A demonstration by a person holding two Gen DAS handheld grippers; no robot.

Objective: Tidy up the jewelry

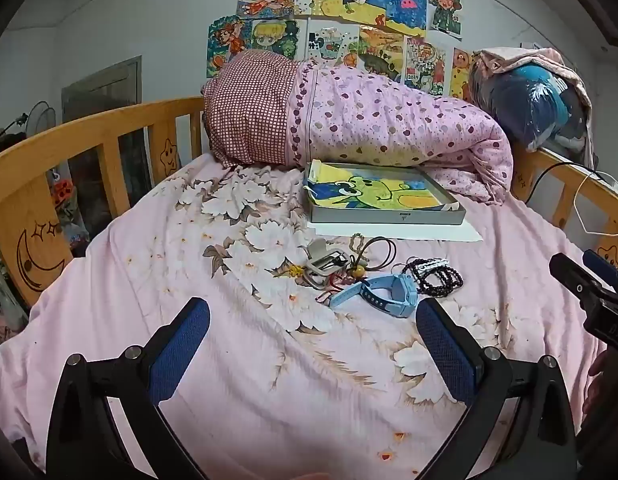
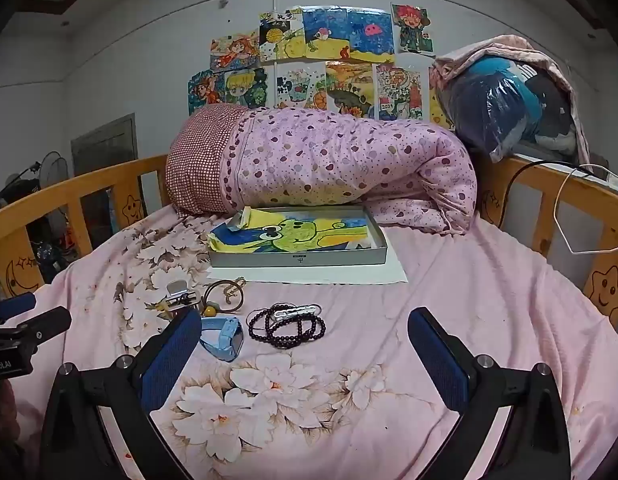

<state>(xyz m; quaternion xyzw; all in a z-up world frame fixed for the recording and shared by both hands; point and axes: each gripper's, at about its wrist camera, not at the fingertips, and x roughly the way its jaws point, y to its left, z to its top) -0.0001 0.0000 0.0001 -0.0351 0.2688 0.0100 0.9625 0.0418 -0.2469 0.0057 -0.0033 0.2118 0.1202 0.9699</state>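
Mesh-padded tongs [image 2: 305, 326] agape, beaded bracelets [image 2: 287, 326], perhaps glass

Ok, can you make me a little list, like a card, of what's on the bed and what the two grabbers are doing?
place: bed with a pink flowered sheet
box: shallow grey box holding a frog drawing, in front of the rolled quilt
jewelry: blue watch, dark bead bracelets, white hair clip, brown cord necklace, all loose on the sheet
left gripper: open, empty, above the sheet
right gripper: open, empty, above the sheet
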